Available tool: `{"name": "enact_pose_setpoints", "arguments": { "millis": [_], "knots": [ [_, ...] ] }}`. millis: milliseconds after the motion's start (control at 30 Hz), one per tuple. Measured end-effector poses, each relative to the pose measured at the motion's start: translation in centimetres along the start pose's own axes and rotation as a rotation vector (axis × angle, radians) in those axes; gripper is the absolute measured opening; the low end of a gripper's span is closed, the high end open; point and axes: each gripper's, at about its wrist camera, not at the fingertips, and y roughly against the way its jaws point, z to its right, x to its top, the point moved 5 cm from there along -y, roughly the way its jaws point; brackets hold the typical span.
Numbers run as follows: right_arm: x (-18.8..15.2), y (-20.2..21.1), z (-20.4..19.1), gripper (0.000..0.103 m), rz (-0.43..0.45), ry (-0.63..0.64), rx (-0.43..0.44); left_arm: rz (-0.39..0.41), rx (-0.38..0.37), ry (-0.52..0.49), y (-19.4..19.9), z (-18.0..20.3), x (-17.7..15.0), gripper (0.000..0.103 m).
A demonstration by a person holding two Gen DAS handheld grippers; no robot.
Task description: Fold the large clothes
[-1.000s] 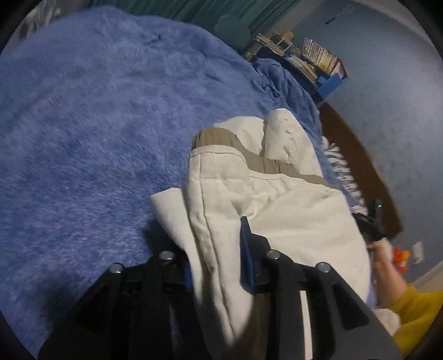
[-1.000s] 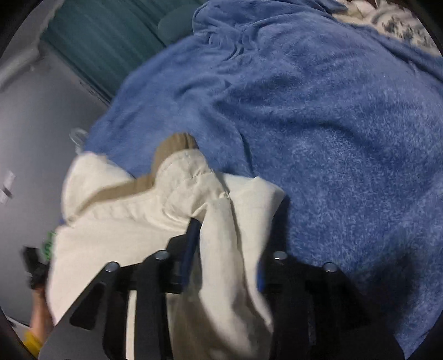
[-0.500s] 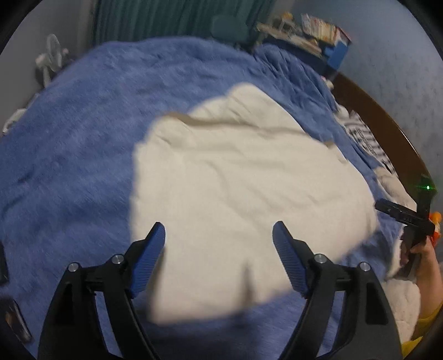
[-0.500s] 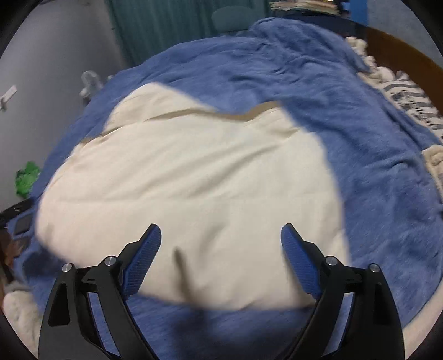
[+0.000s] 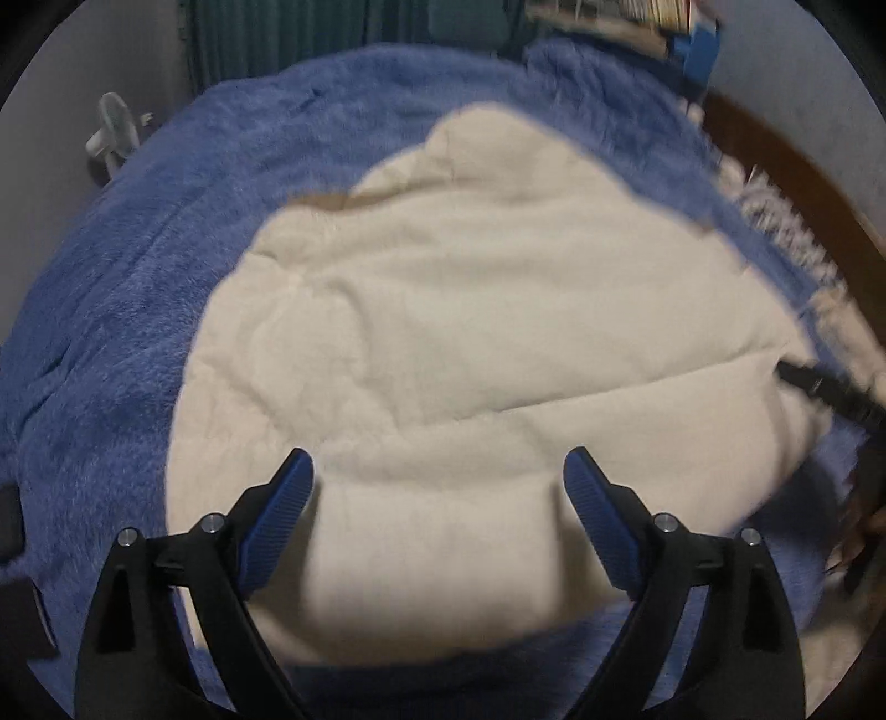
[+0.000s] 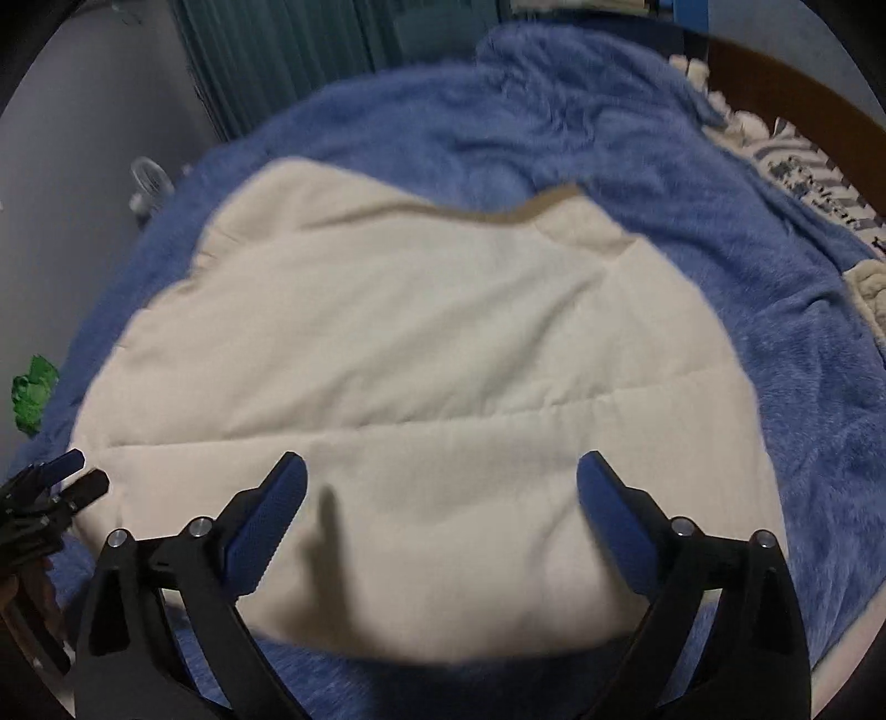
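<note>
A large cream quilted garment (image 5: 487, 343) with a tan trim band lies spread flat on a blue fleece blanket (image 5: 122, 310); it also fills the right wrist view (image 6: 421, 354). My left gripper (image 5: 437, 471) is open and empty, held above the garment's near edge. My right gripper (image 6: 440, 471) is open and empty, also above the near edge. The right gripper's tip shows at the right of the left wrist view (image 5: 825, 387); the left gripper's tip shows at the lower left of the right wrist view (image 6: 50, 487).
The blue blanket (image 6: 775, 288) covers a bed with a brown headboard (image 6: 797, 83) at the far right. A striped cloth (image 6: 803, 166) lies by the headboard. Green curtains (image 6: 288, 50) hang at the back. A small fan (image 5: 113, 135) and a green item (image 6: 33, 393) stand off the bed's left side.
Both grippers let go of the cream garment and opened wide. The garment dropped flat onto the blanket, and both grippers pulled back to its near edge.
</note>
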Motion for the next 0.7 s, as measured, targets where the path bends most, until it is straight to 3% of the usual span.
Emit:
{"name": "enact_pose_setpoints", "arguments": {
  "millis": [167, 300, 333, 567, 700],
  "knots": [
    [-2.4, 3.1, -0.4, 0.096, 0.087, -0.016, -0.005, 0.120, -0.023, 0.092, 4.0, 1.2, -2.4, 0.095],
    [-4.8, 4.0, -0.8, 0.096, 0.119, 0.045, -0.020, 0.214, 0.108, 0.044, 6.1, 2.5, -4.5, 0.095],
    [-5.2, 4.2, -0.8, 0.096, 0.133, 0.063, -0.024, 0.234, 0.103, 0.032, 6.4, 2.8, -5.4, 0.095],
    [-8.0, 5.8, -0.8, 0.096, 0.221, 0.206, -0.121, 0.175, 0.074, 0.040, 5.3, 1.9, -8.5, 0.095],
    [-9.8, 5.0, 0.1, 0.096, 0.188, 0.152, -0.111, 0.146, 0.118, 0.053, 4.1, 1.0, -9.6, 0.095]
  ]
}}
